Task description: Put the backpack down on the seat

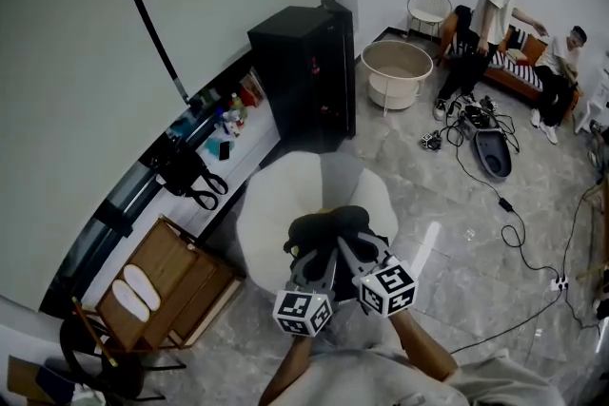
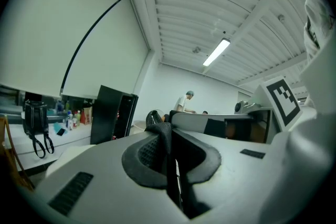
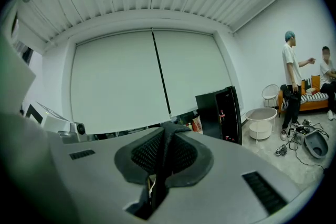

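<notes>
In the head view a black backpack (image 1: pixel 330 225) hangs just over a round white seat (image 1: pixel 276 204). Both grippers hold it from the near side. My left gripper (image 1: pixel 315 254) is shut on a black strap (image 2: pixel 163 136), which stands pinched between the grey jaws in the left gripper view. My right gripper (image 1: pixel 350 250) is shut on another black strap (image 3: pixel 165 139), likewise clamped between its jaws. The two grippers sit side by side, close together, and both point about level. The bag's lower part is hidden behind the grippers.
A tall black cabinet (image 1: pixel 306 71) stands behind the seat, and a low shelf with bottles (image 1: pixel 228 117) and a black bag (image 1: pixel 190 174) runs along the wall. A wooden crate (image 1: pixel 166 285) is at the left. A round tub table (image 1: pixel 395 71), floor cables (image 1: pixel 514 223) and two people (image 1: pixel 500 9) are at the right.
</notes>
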Motion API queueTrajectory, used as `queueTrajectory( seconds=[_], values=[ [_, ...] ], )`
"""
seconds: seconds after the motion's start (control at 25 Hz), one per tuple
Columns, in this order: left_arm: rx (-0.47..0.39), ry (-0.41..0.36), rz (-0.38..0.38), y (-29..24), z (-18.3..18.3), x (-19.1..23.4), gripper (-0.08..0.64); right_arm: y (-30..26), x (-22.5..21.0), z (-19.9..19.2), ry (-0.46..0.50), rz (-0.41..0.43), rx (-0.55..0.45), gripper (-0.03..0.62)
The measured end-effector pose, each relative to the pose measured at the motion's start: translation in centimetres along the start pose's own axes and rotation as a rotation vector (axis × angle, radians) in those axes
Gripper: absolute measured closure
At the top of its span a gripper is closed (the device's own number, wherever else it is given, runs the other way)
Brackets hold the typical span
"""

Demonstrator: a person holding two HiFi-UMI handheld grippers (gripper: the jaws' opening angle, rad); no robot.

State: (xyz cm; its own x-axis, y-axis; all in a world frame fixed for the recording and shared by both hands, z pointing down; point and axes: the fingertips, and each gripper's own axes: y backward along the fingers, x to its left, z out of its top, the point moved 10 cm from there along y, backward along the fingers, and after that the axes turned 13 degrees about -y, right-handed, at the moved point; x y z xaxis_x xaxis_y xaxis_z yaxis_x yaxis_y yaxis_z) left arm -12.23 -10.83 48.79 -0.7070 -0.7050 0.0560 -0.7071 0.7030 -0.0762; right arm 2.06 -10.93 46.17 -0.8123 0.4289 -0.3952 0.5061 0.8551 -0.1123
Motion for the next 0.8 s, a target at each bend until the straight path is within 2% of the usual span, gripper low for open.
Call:
queueTrajectory(
  seconds=[0.52,0.8],
  values=[
    [-0.001,-0.011,-0.082,-2.6,1.2,11.3,0.511,-10.6,1.4,1.1,-0.015,-0.064,-0.037,0.549],
    [0.013,-0.026,-0.146,-3.5,1.1,14.3,0.511,-13.1,1.5,0.7,-0.035,-0.114,-0.064,0.549]
  ],
)
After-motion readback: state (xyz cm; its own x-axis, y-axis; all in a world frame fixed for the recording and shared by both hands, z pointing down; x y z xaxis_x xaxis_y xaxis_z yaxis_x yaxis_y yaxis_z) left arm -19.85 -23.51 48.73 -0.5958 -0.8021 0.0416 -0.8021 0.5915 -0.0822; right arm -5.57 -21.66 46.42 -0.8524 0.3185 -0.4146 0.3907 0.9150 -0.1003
